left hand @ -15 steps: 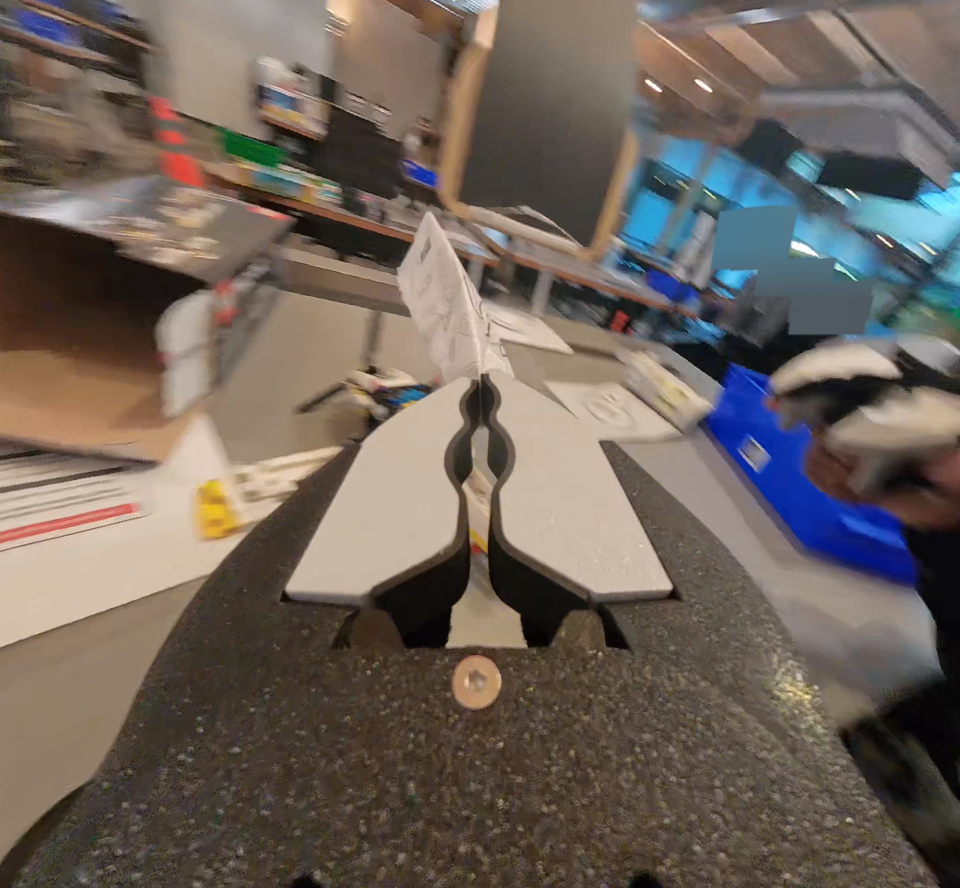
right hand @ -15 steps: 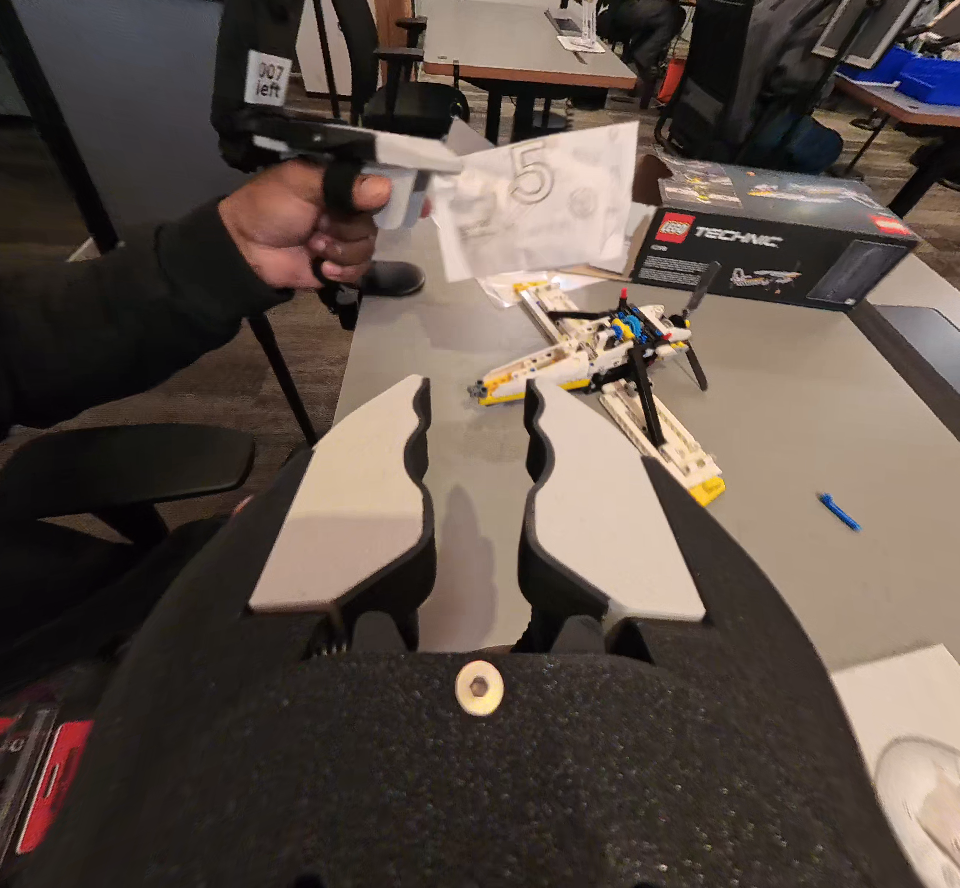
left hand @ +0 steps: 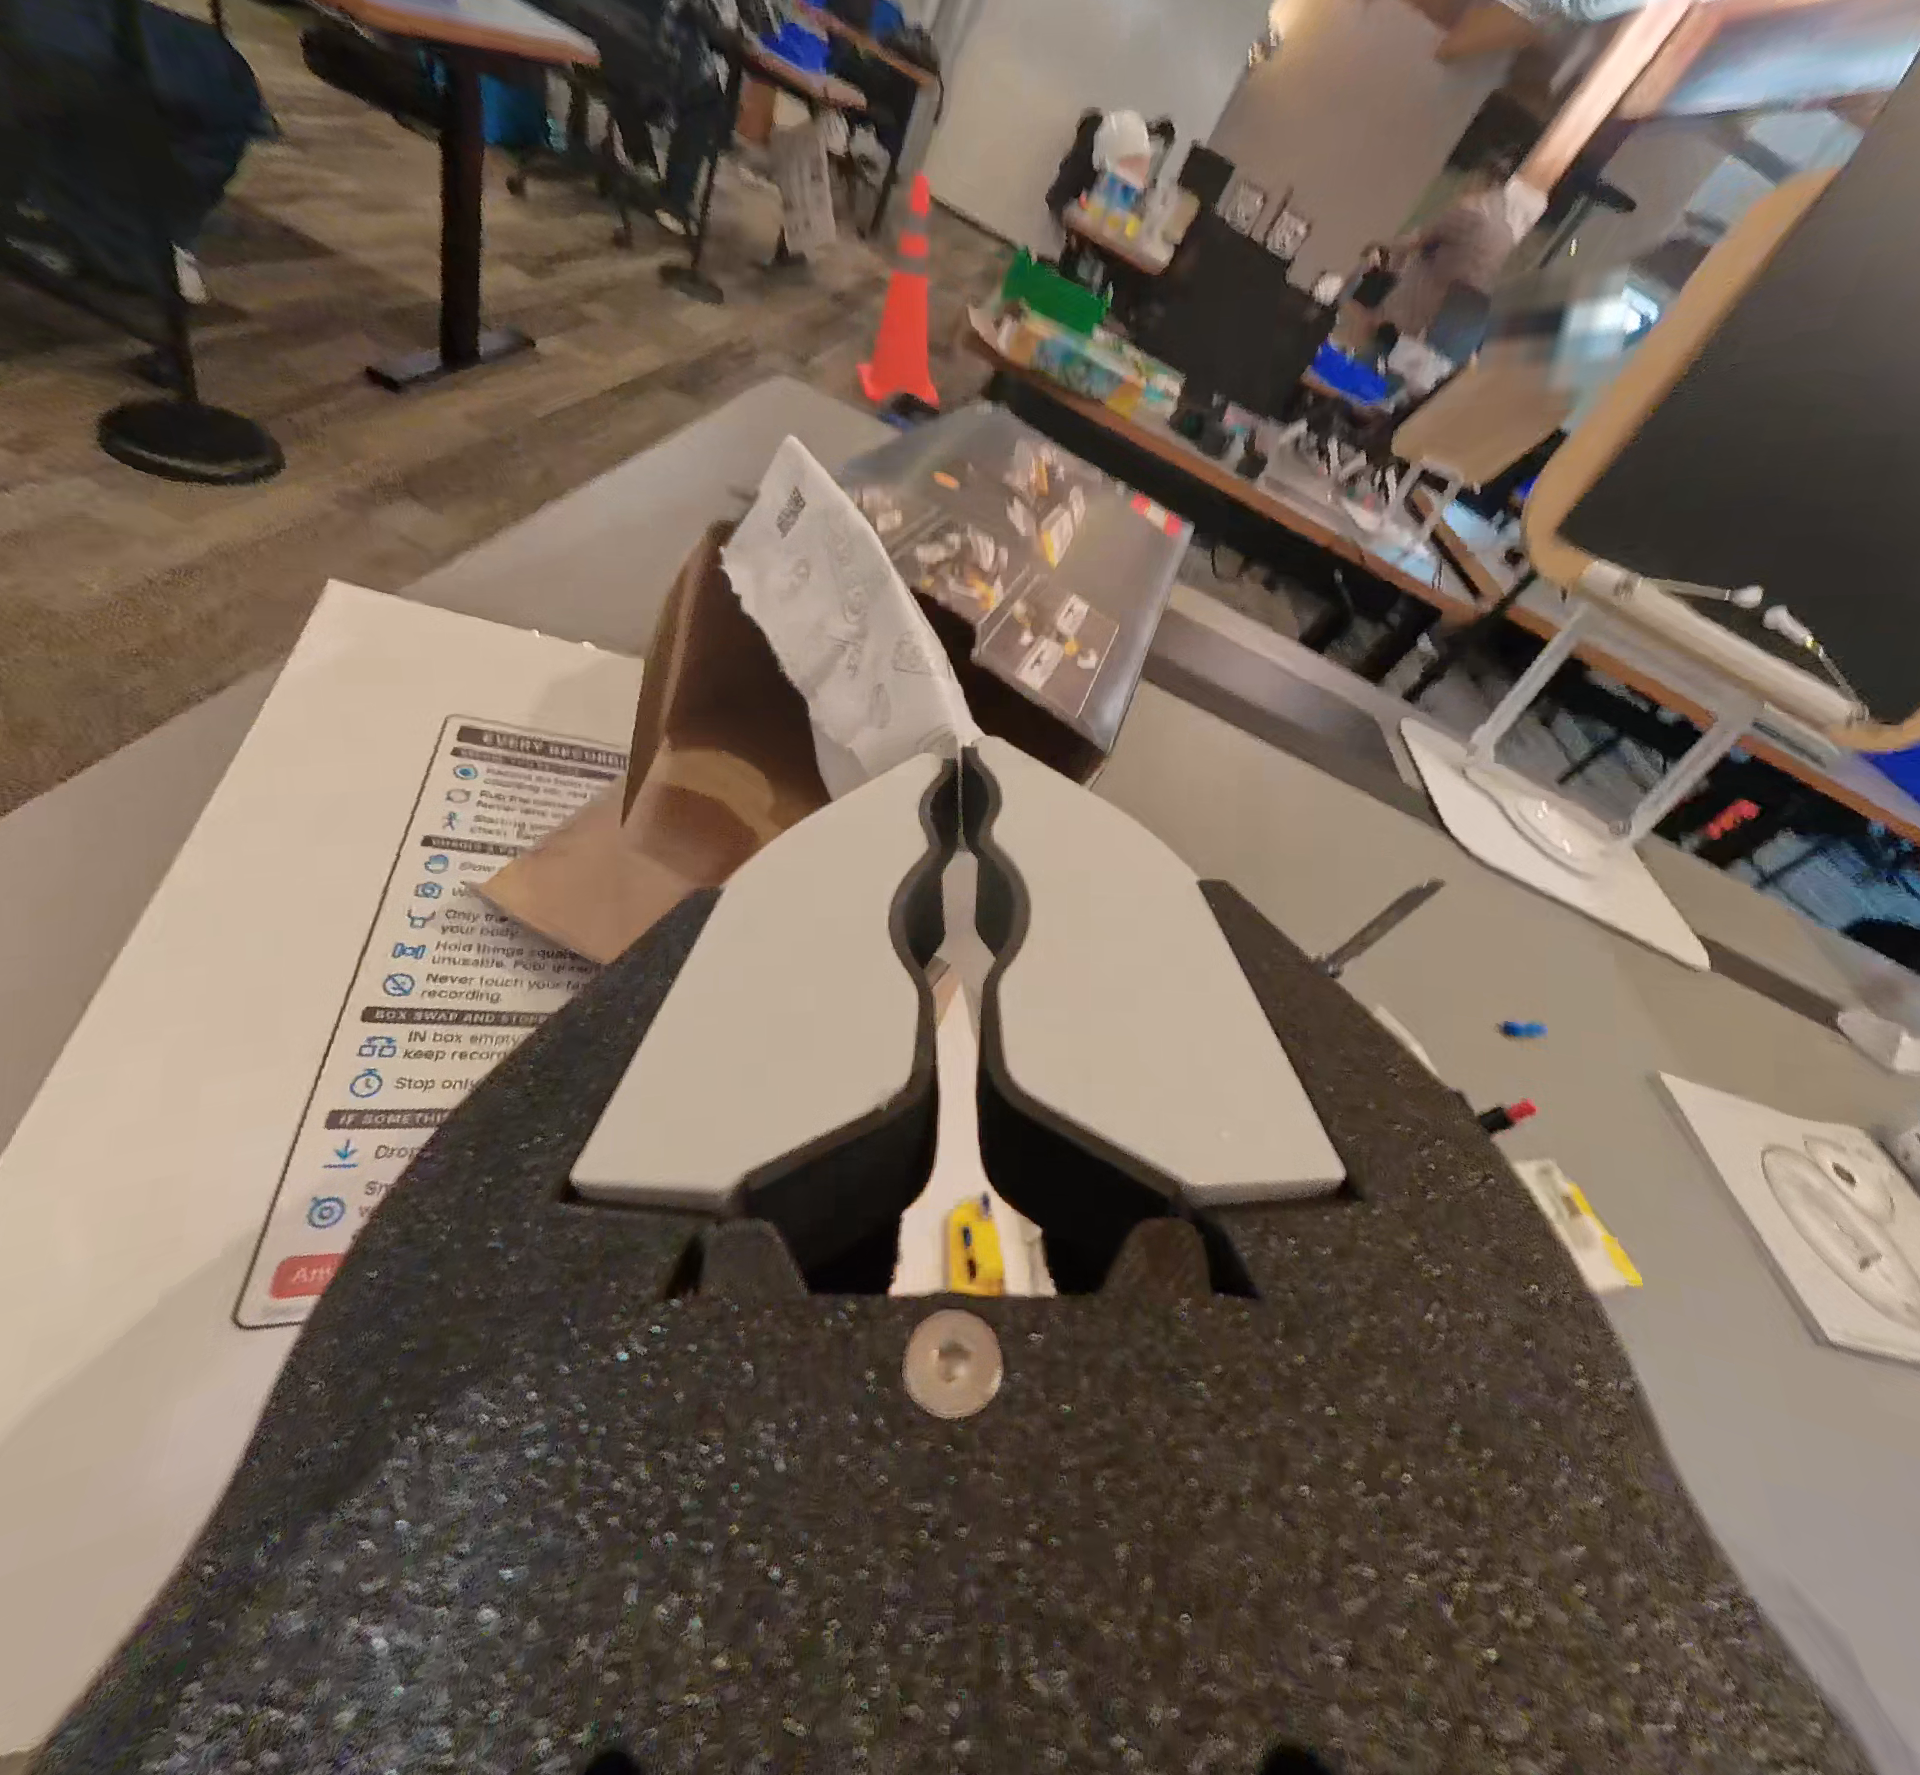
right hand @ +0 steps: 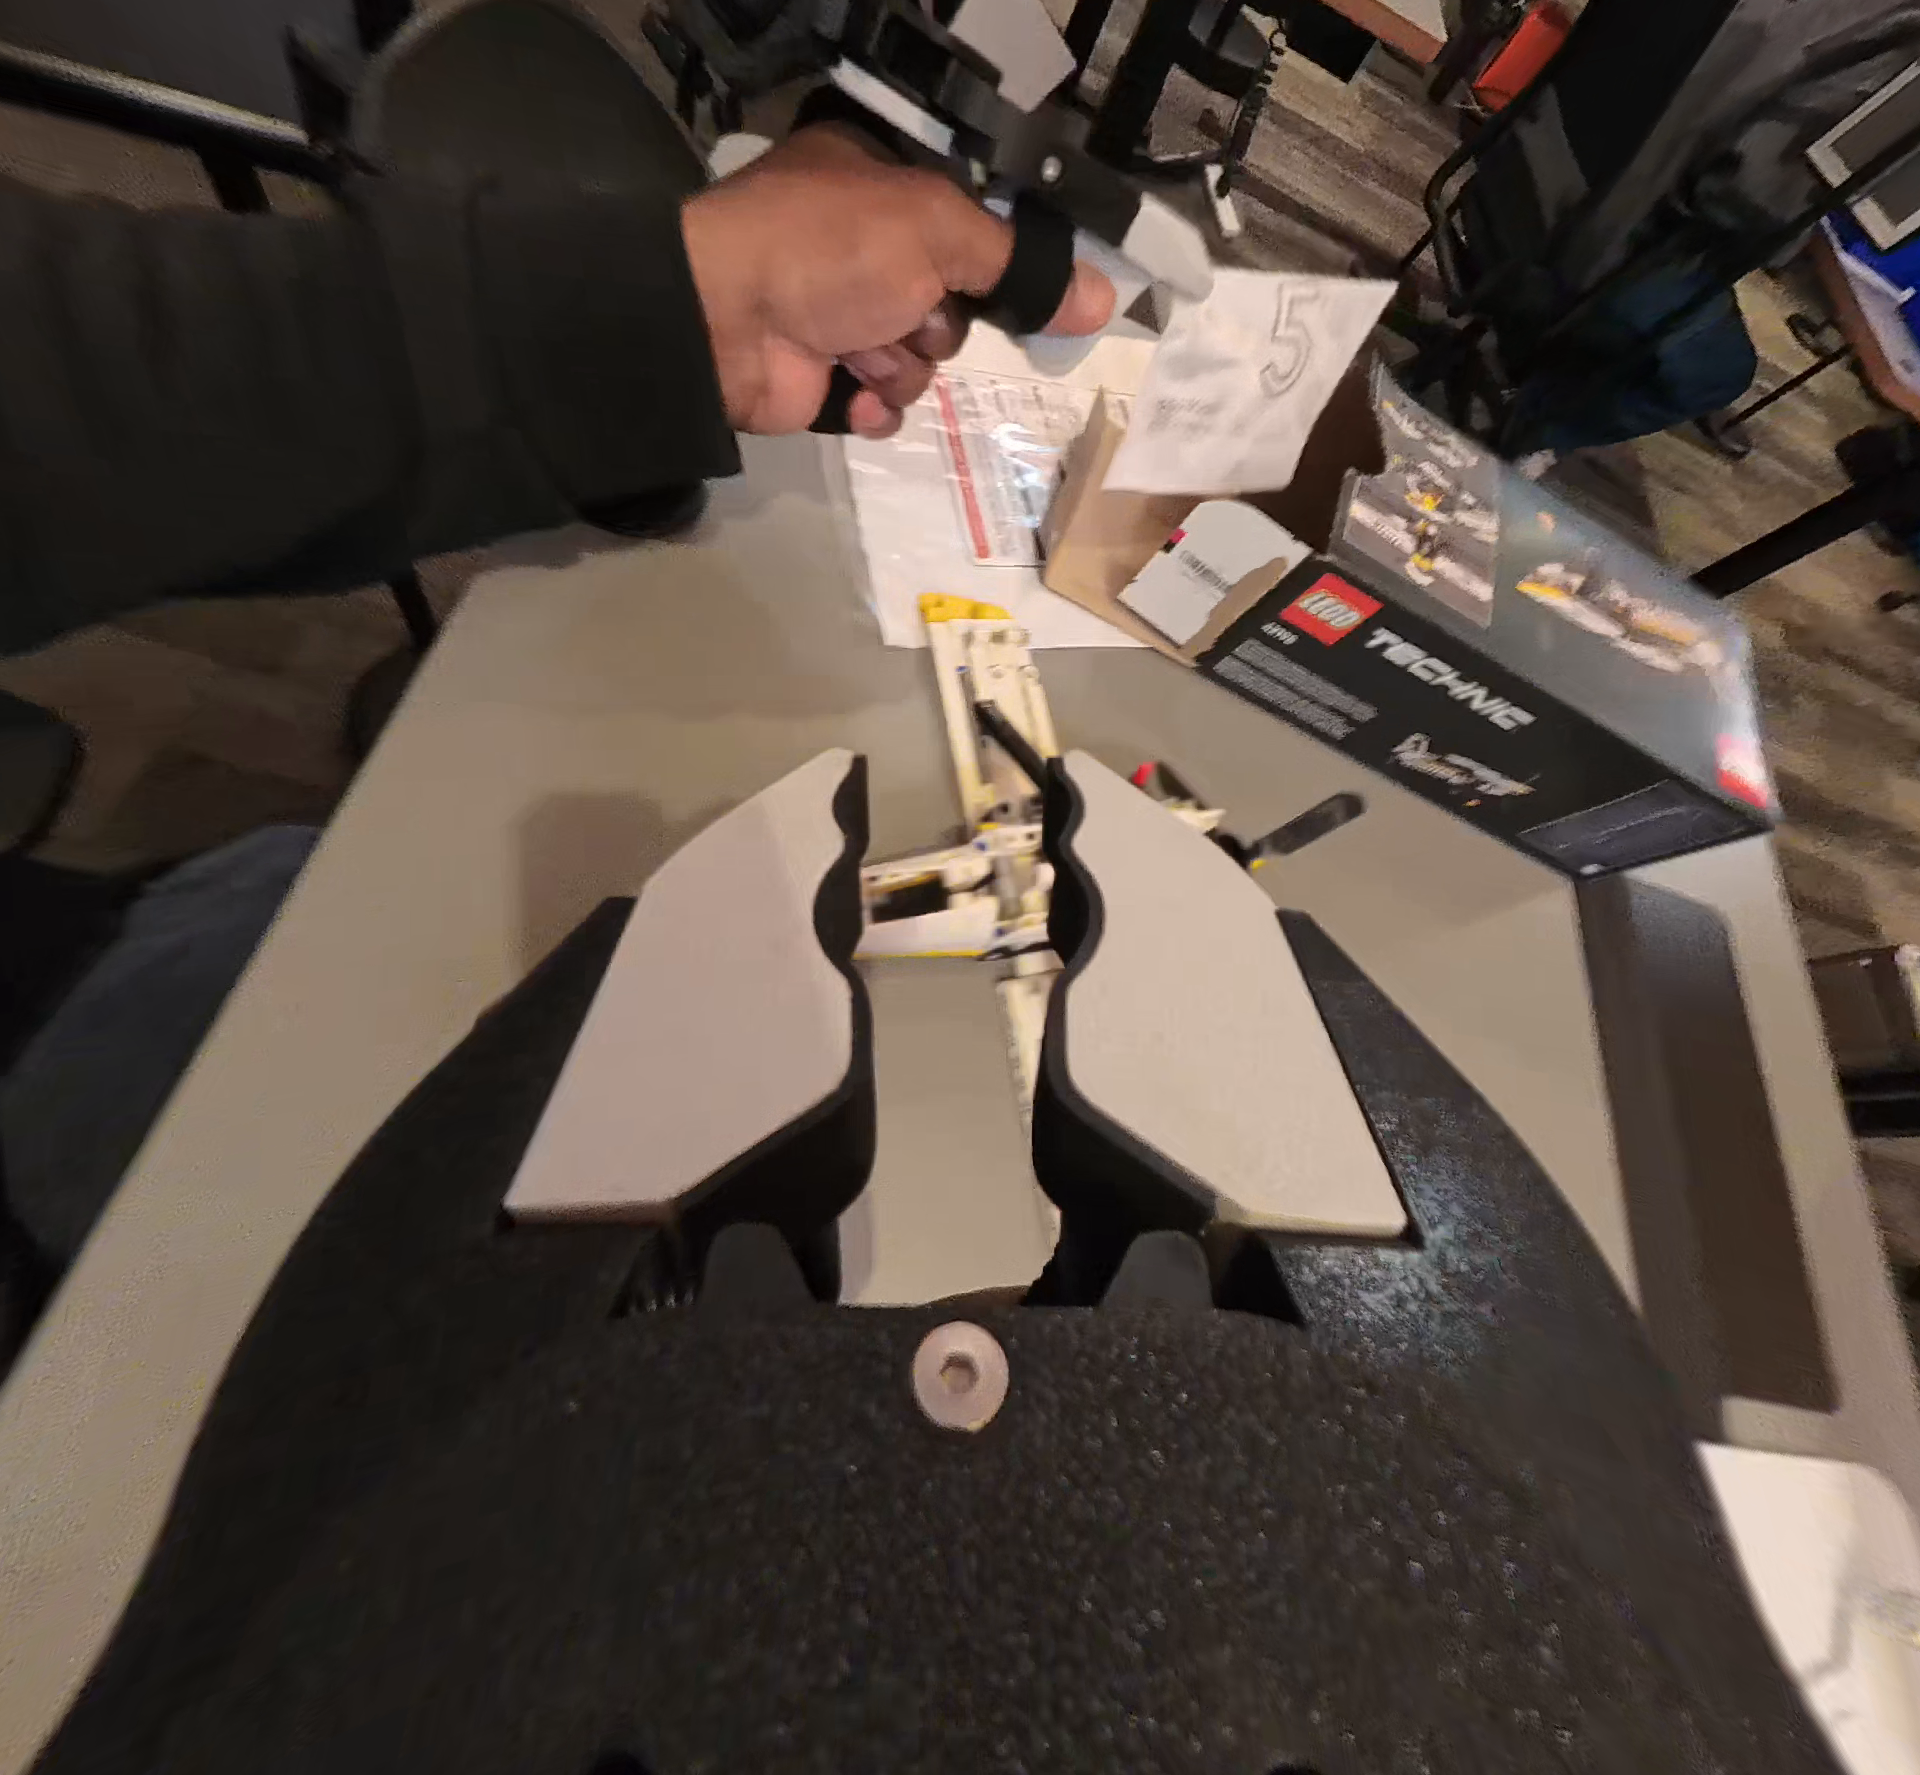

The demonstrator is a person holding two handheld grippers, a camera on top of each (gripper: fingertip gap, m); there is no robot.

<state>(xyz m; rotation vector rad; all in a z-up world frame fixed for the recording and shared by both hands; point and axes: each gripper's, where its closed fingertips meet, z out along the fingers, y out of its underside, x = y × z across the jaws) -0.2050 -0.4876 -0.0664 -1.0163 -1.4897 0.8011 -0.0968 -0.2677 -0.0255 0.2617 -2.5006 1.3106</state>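
Your left hand-held gripper (left hand: 961, 769) is closed, and its two fingertips pinch the lower edge of a white paper bag (left hand: 852, 645) with a torn top – the bag stands up from the tips, in the air above the bench (left hand: 1558, 1476). In the right wrist view the same bag (right hand: 1242, 385) hangs from that gripper over the open end of a dark toy box (right hand: 1475, 686). Your left hand (right hand: 862, 291), in a dark sleeve, holds the grip.

Your right hand-held gripper (right hand: 961, 790) is open, with a clear gap between the fingers, and it grips nothing. Below and between its fingers lies a white and yellow brick-built plane (right hand: 987, 790) on the bench; the pads do not press on it.

Further out, the brown cardboard flap (left hand: 717, 738) of the box is open just behind the bag. A white printed sheet (left hand: 312, 894) lies to the left of the box. A small blue piece (left hand: 1522, 1029) lies apart on the right side of the bench – near it a white sheet (left hand: 1808, 1216) with a clear pouch. An orange cone (left hand: 904, 302) stands on the floor beyond.
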